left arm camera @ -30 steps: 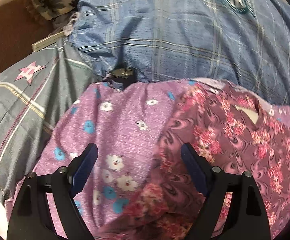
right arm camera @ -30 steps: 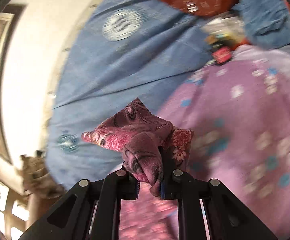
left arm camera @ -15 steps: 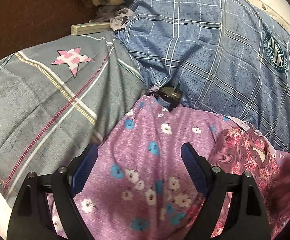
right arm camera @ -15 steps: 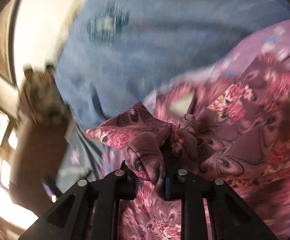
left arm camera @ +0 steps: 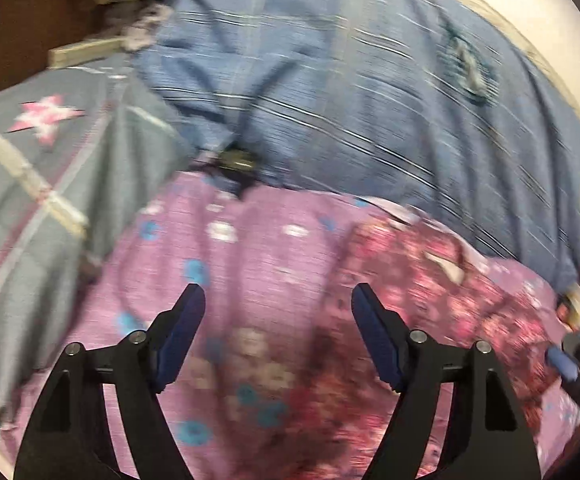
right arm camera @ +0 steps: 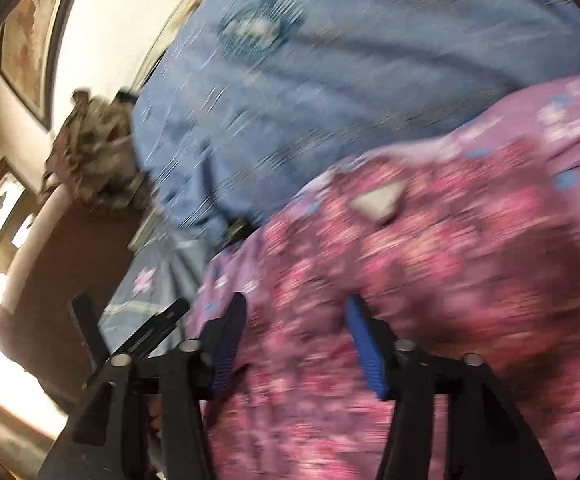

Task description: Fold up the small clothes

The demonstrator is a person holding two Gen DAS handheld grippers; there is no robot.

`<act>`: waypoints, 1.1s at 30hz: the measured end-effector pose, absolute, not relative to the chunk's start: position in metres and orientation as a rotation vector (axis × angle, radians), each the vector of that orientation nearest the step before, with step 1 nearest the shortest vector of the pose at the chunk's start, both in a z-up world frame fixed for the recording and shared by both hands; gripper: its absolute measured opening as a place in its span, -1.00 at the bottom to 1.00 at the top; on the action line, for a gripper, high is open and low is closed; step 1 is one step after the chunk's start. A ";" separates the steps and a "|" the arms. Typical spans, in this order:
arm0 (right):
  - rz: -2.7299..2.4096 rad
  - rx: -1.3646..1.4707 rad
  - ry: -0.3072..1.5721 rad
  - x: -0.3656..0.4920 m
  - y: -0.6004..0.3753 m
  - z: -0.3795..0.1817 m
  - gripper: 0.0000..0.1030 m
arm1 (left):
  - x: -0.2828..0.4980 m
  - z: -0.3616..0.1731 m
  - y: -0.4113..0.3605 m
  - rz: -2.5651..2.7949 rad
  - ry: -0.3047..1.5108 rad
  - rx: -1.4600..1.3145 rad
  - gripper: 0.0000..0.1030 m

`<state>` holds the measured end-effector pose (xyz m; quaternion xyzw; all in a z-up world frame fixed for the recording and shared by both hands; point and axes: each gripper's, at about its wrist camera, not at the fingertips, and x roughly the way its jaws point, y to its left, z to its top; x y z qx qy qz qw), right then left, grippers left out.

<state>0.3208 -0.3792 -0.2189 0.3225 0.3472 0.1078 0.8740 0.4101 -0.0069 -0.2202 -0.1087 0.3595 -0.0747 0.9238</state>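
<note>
Blue checked bedding point(left arm camera: 370, 92) covers the far part of the bed, with a cream wall behind it and a round badge print point(right arm camera: 256, 26) on the cloth. At the left lies a grey pillow point(left arm camera: 30, 184) with a pink star point(left arm camera: 44, 118). Nearer, a lilac cloth with blue and white flowers point(left arm camera: 250, 240) is spread over the bed, and a small dark object point(left arm camera: 236, 162) sits at its far edge, against the blue bedding; blur hides what it is.

On the lilac cloth lies the small garment, a maroon-and-pink floral piece point(right arm camera: 430, 248), with a pale label point(right arm camera: 378, 200) at its neck. It rests to the right in the left wrist view, partly bunched, and fills the near part of the right wrist view.

Left tongs point(left arm camera: 278, 300) hover over the lilac cloth at the garment's left edge; their jaws are wide and closing, with nothing pressed between the blue pads. Right tongs point(right arm camera: 296, 312) stand apart over the floral garment, the cloth lying under and between the jaws, not pinched as far as the blur allows. A framed picture point(right arm camera: 30, 44) hangs on the wall at the far left, with bright windows below it.
</note>
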 end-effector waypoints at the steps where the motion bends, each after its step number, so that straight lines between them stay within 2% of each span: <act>1: 0.192 0.683 0.705 0.315 -0.393 -0.218 -0.23 | 0.412 -0.222 -0.018 -0.207 0.744 -0.218 0.47; 4: 0.083 0.730 0.644 0.297 -0.435 -0.227 -0.23 | 0.417 -0.230 -0.053 -0.314 0.775 -0.163 0.49; 6: 0.067 0.763 0.622 0.289 -0.451 -0.234 -0.23 | 0.420 -0.236 -0.080 -0.342 0.784 -0.092 0.62; 10: 0.078 0.798 0.611 0.283 -0.469 -0.252 -0.24 | 0.432 -0.252 -0.113 -0.369 0.847 -0.027 0.63; 15: 0.067 0.844 0.550 0.283 -0.490 -0.257 -0.37 | 0.443 -0.278 -0.141 -0.393 0.943 0.021 0.60; 18: 0.025 0.823 0.562 0.287 -0.497 -0.259 -0.38 | 0.441 -0.280 -0.149 -0.387 0.928 0.063 0.09; 20: 0.022 0.817 0.576 0.291 -0.499 -0.262 -0.39 | 0.439 -0.274 -0.149 -0.436 0.909 0.048 -0.86; 21: 0.025 0.820 0.581 0.292 -0.499 -0.263 -0.39 | 0.438 -0.270 -0.145 -0.444 0.901 0.029 -0.88; 22: 0.022 0.818 0.587 0.293 -0.498 -0.264 -0.39 | 0.438 -0.267 -0.140 -0.462 0.892 -0.002 -0.99; 33: -0.001 0.768 0.588 0.291 -0.492 -0.261 -0.39 | 0.438 -0.223 -0.088 -0.522 0.760 -0.250 -1.00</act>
